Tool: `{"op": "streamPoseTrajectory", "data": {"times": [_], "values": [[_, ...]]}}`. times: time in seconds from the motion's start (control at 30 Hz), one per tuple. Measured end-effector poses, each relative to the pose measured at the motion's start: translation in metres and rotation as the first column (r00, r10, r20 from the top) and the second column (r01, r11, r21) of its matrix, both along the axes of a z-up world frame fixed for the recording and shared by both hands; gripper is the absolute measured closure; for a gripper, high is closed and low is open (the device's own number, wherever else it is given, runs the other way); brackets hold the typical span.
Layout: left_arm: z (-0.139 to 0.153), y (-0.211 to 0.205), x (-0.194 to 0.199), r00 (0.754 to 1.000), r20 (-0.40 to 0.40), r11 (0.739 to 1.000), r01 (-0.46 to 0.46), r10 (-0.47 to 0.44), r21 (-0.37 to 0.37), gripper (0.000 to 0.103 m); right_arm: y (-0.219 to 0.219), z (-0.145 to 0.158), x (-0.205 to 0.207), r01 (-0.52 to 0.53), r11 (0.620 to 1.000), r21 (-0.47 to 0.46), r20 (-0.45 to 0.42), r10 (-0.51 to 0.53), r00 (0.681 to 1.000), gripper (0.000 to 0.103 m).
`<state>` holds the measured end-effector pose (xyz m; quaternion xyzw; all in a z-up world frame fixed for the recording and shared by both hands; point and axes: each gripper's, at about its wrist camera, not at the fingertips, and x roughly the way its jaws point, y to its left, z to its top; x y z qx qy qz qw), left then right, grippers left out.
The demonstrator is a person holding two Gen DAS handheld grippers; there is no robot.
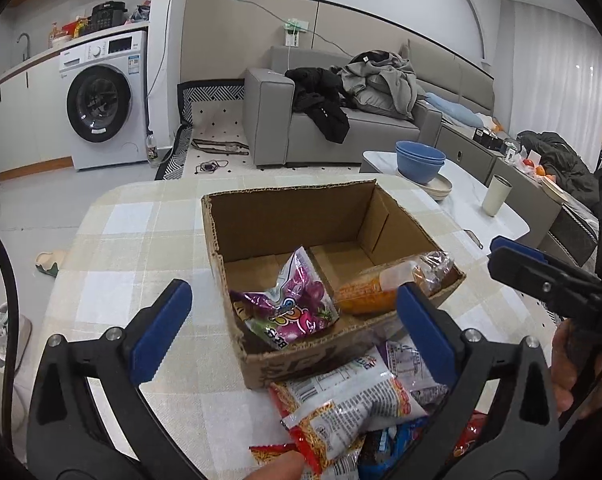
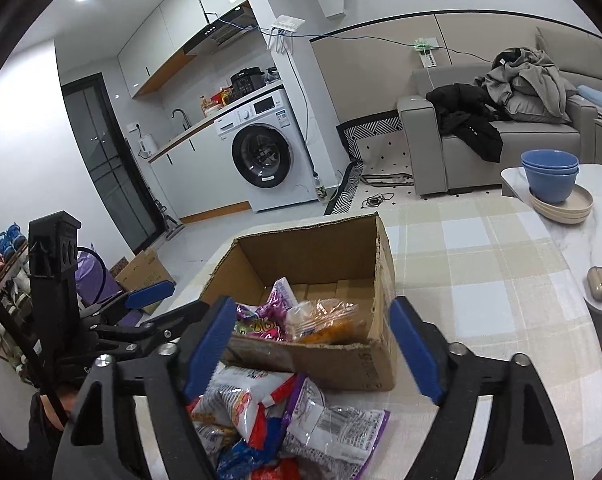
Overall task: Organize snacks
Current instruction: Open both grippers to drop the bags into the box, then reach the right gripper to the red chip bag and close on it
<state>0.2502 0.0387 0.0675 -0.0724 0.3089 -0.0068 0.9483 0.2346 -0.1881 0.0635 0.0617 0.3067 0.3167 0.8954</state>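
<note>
1. left wrist view: the left gripper [image 1: 293,320] has its blue-padded jaws spread wide with nothing between the pads, hovering over the near edge of an open cardboard box [image 1: 289,216] on a table with a beige checked tablecloth [image 1: 141,240].
2. inside the box, a purple snack packet [image 1: 297,300] leans against a cardboard divider on the left side, and an orange snack bag [image 1: 377,292] lies in the right compartment.
3. just in front of the box, touching its near wall, a pile of snack packets [image 1: 353,404] lies on the cloth, white, red and blue wrappers overlapping.
4. right wrist view: the right gripper [image 2: 313,344] also stands with jaws apart, empty, above the same pile [image 2: 285,412] and the box's near wall.
5. the right gripper shows at the right edge of the left view, and the left one at the left of the right view, so they sit side by side.
6. beyond the table: stacked blue bowls [image 1: 419,160] on cream plates on a white side table, a grey sofa [image 1: 341,120] heaped with clothes, and a washing machine [image 1: 105,100].
</note>
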Motion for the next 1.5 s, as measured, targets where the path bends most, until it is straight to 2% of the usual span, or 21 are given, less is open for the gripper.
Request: {"op": "streamPoseTrajectory", "data": {"times": [0.17,0.23,0.53,0.9,1.17,1.5], "values": [[-0.004,-0.001,-0.033,1.000,0.001,1.000,0.002,-0.002,0.003,0.001,-0.006,0.000,-0.018,-0.007,0.999,-0.032,0.013,0.007,1.000,0.003],[-0.003,0.000,-0.049,1.000,0.002,1.000,0.003,-0.003,0.002,0.001,-0.010,0.000,-0.025,-0.008,0.999,-0.031,0.024,0.009,1.000,0.001],[-0.006,-0.009,-0.095,1.000,-0.001,1.000,-0.005,0.005,0.030,0.001,-0.018,-0.002,-0.050,0.000,0.999,-0.045,0.012,0.001,1.000,0.001],[-0.017,-0.014,-0.140,1.000,-0.008,0.999,-0.003,0.003,0.035,0.001,-0.025,-0.020,-0.085,0.001,0.990,-0.139,0.013,0.001,1.000,0.001],[-0.032,-0.004,-0.156,0.999,-0.043,0.999,-0.019,0.020,0.028,0.001,-0.036,-0.037,-0.097,0.010,0.985,-0.170,-0.027,-0.014,1.000,0.001],[-0.049,-0.008,-0.159,0.995,-0.103,0.999,0.010,-0.007,0.036,0.001,-0.018,-0.063,-0.103,-0.096,0.958,-0.269,-0.117,0.067,0.991,0.001]]}}
